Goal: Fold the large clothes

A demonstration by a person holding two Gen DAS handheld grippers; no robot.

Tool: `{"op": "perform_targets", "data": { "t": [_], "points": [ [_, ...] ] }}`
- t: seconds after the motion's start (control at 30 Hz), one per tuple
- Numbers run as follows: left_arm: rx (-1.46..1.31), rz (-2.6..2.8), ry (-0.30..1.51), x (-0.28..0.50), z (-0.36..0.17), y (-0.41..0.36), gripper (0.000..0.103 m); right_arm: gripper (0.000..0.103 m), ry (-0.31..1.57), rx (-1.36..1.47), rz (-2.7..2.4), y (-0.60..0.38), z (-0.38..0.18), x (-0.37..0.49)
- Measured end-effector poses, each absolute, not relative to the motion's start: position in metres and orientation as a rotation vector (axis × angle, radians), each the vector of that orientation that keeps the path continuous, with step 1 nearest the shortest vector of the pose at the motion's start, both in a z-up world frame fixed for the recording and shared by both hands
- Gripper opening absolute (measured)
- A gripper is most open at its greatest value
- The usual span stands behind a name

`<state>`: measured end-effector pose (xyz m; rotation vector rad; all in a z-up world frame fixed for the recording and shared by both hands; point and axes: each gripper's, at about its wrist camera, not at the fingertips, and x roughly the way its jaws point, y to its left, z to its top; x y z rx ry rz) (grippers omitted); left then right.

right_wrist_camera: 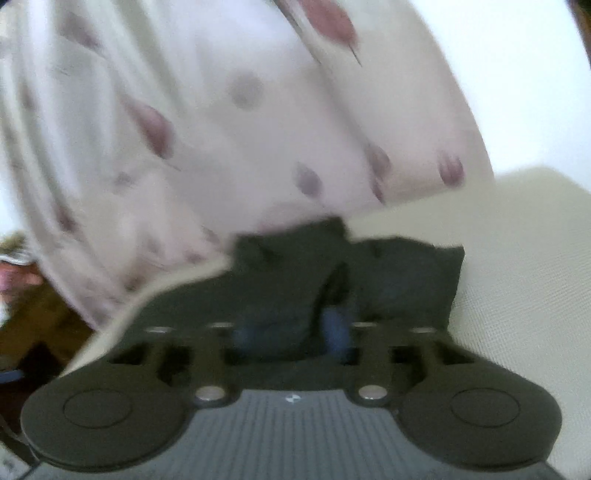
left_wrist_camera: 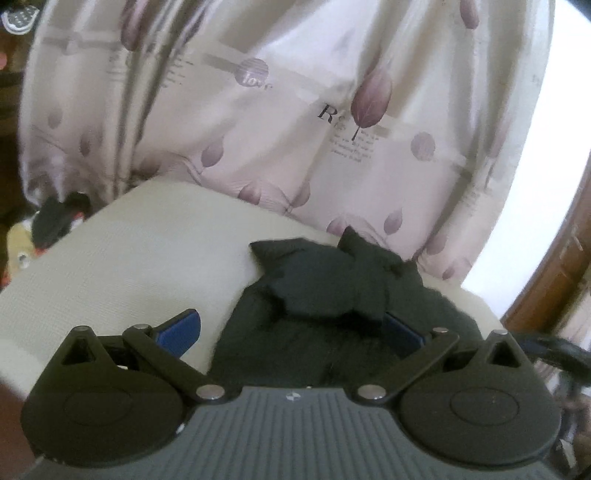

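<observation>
Right tongs [right_wrist_camera: 291, 332] blurred over black garment [right_wrist_camera: 388, 280]

- Ahead of me hangs a pale curtain [left_wrist_camera: 280, 122] printed with mauve leaves, grey dots and bits of lettering; my right view shows it [right_wrist_camera: 229, 122] blurred.
- Below lies a cream, finely woven surface [left_wrist_camera: 140, 251], also seen at my right [right_wrist_camera: 524, 266].
- A brown wooden frame [left_wrist_camera: 554, 273] edges the far right.
- A shoe sole [left_wrist_camera: 20, 16] shows top left.
</observation>
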<state>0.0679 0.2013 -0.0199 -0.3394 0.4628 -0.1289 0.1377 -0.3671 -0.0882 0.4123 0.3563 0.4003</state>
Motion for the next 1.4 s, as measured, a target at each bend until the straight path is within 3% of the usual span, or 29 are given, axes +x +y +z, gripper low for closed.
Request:
{"op": "perform_targets", "data": {
  "t": [0.03,0.17,0.37,0.53,0.87,0.9,0.93,0.97,1.0,1.07,1.1,1.2,1.4],
  "points": [
    [-0.336,-0.139,0.475,0.057,-0.025,0.207,0.103,0.103,0.338,0.396,0.405,-0.371,-0.089,0.111],
    [-0.316,-0.142,0.55,0.021,-0.066,0.229,0.103,0.103,0.392,0.357,0.316,-0.392,-0.114,0.021],
    [-0.433,-0.164,0.658,0.0,-0.128,0.253,0.102,0.103,0.581,0.619,0.189,-0.425,-0.19,-0.042],
    [-0.491,-0.231,0.64,-0.004,-0.148,0.258,0.102,0.103,0.629,0.839,0.206,-0.431,-0.232,-0.037],
    [-0.594,-0.319,0.698,0.017,-0.187,0.253,0.102,0.103,0.672,0.875,0.347,-0.391,-0.251,-0.011],
    [-0.606,-0.331,0.703,0.02,-0.19,0.251,0.101,0.096,0.668,0.85,0.35,-0.387,-0.249,-0.012],
    [-0.608,-0.338,0.704,0.022,-0.192,0.25,0.098,0.08,0.668,0.829,0.354,-0.383,-0.247,-0.013],
    [-0.6,-0.353,0.716,0.026,-0.194,0.246,0.087,0.069,0.673,0.822,0.362,-0.38,-0.246,-0.014],
    [-0.594,-0.382,0.732,0.029,-0.195,0.243,0.058,0.054,0.673,0.825,0.371,-0.379,-0.245,-0.011],
    [-0.59,-0.457,0.766,0.034,-0.195,0.234,0.026,0.042,0.649,0.814,0.376,-0.378,-0.239,-0.016],
    [-0.574,-0.446,0.75,0.032,-0.191,0.231,0.018,0.035,0.642,0.805,0.379,-0.376,-0.234,-0.017],
    [-0.513,-0.416,0.701,0.02,-0.172,0.22,0.009,0.028,0.603,0.852,0.415,-0.378,-0.221,-0.024],
    [-0.558,-0.416,0.518,-0.02,-0.119,0.228,0.008,0.025,0.482,0.876,0.508,-0.38,-0.175,-0.04]
  ]
}}
